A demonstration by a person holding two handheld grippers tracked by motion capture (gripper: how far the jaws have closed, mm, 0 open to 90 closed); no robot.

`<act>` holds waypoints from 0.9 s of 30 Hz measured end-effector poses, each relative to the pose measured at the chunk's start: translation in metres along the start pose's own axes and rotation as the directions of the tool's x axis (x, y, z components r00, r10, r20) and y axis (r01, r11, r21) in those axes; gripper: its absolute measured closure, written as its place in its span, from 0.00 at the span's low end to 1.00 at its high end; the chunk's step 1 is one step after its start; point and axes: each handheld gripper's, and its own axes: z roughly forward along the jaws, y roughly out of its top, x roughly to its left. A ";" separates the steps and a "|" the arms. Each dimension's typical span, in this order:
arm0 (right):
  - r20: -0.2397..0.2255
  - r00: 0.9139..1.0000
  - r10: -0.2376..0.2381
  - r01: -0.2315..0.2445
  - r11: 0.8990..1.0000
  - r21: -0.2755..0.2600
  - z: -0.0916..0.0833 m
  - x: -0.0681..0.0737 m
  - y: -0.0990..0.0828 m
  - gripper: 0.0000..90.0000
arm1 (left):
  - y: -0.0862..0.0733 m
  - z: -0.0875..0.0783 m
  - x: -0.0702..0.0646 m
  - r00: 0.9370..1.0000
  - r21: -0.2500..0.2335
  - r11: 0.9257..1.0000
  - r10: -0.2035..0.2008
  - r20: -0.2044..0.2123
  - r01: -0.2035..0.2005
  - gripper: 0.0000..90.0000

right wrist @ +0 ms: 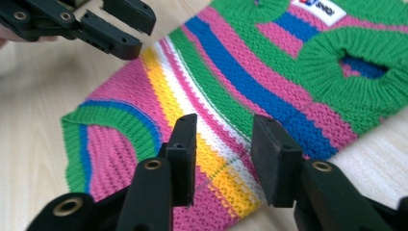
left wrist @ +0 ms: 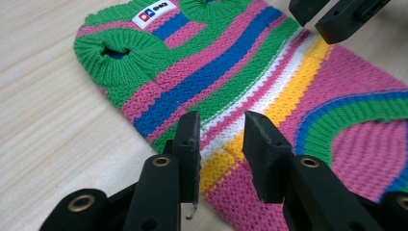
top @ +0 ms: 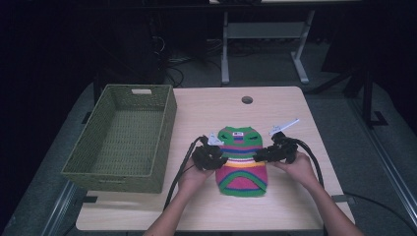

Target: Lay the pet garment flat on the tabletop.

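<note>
Striped sweater (top: 241,161) flat on bench (top: 275,105); left gripper (left wrist: 220,144), right gripper (right wrist: 223,147) fingers part-open over side edges, holding nothing. Best: pinch both edges evenly before lifting toward basket (top: 98,167).

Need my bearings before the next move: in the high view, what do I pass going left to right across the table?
Green woven basket → left gripper at the sweater's left edge → striped knitted sweater → right gripper at its right edge. Both grippers' jaws stand apart over the knit, not pressing on it.

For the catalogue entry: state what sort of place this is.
Probably a lab or workshop set up for recording: a plain wooden table in a dark room, cables on the floor, another desk's metal legs behind.
</note>
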 end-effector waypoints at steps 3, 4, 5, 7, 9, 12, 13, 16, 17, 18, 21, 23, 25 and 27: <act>0.001 1.000 -0.005 0.005 1.000 -0.016 -0.005 0.002 0.001 0.64 | -0.001 -0.006 0.001 1.000 -0.025 0.999 -0.019 0.017 0.020 0.71; 0.002 1.000 -0.004 0.004 1.000 -0.019 -0.007 0.002 0.001 0.63 | -0.002 -0.008 0.001 1.000 -0.033 0.999 -0.020 0.024 0.021 0.70; 0.002 1.000 -0.004 0.004 1.000 -0.019 -0.007 0.002 0.001 0.63 | -0.002 -0.008 0.001 1.000 -0.033 0.999 -0.020 0.024 0.021 0.69; 0.003 1.000 0.001 -0.001 1.000 -0.026 -0.009 0.001 0.000 0.62 | -0.002 -0.012 0.001 0.999 -0.050 0.999 -0.018 0.042 0.020 0.68; 0.010 1.000 0.002 -0.002 0.999 -0.033 -0.012 0.001 -0.001 0.59 | -0.002 -0.016 0.001 0.999 -0.063 0.998 -0.015 0.044 0.018 0.66; 0.012 1.000 0.001 0.000 0.999 -0.040 -0.015 0.001 -0.002 0.57 | -0.003 -0.020 0.001 0.999 -0.072 0.997 -0.023 0.046 0.026 0.64; 0.009 1.000 0.001 -0.001 0.999 -0.041 -0.016 0.001 -0.002 0.56 | -0.003 -0.021 0.002 0.999 -0.075 0.997 -0.027 0.041 0.030 0.63; 0.008 1.000 -0.005 0.005 0.999 -0.043 -0.019 0.002 -0.003 0.54 | -0.004 -0.025 0.003 0.998 -0.089 0.995 -0.040 0.051 0.045 0.61; 0.006 1.000 -0.005 0.005 0.999 -0.043 -0.020 0.002 -0.003 0.53 | -0.004 -0.026 0.003 0.998 -0.092 0.995 -0.040 0.051 0.045 0.60; 0.006 1.000 -0.005 0.005 0.999 -0.043 -0.020 0.002 -0.003 0.53 | -0.004 -0.026 0.003 0.998 -0.092 0.995 -0.040 0.051 0.045 0.59; 0.005 1.000 -0.007 0.007 0.999 -0.049 -0.023 0.003 -0.004 0.49 | -0.005 -0.028 0.001 0.998 -0.102 0.994 -0.044 0.052 0.049 0.58; 0.008 1.000 -0.004 0.005 0.999 -0.053 -0.024 0.004 -0.004 0.48 | -0.007 -0.029 -0.001 0.998 -0.098 0.994 -0.034 0.055 0.039 0.57; 0.007 1.000 -0.007 0.008 0.998 -0.056 -0.025 0.005 -0.006 0.47 | -0.008 -0.030 -0.002 0.998 -0.097 0.995 -0.030 0.060 0.036 0.56; 0.012 1.000 -0.012 0.013 0.998 -0.058 -0.026 0.006 -0.007 0.46 | -0.009 -0.030 -0.004 0.998 -0.099 0.994 -0.029 0.061 0.035 0.56</act>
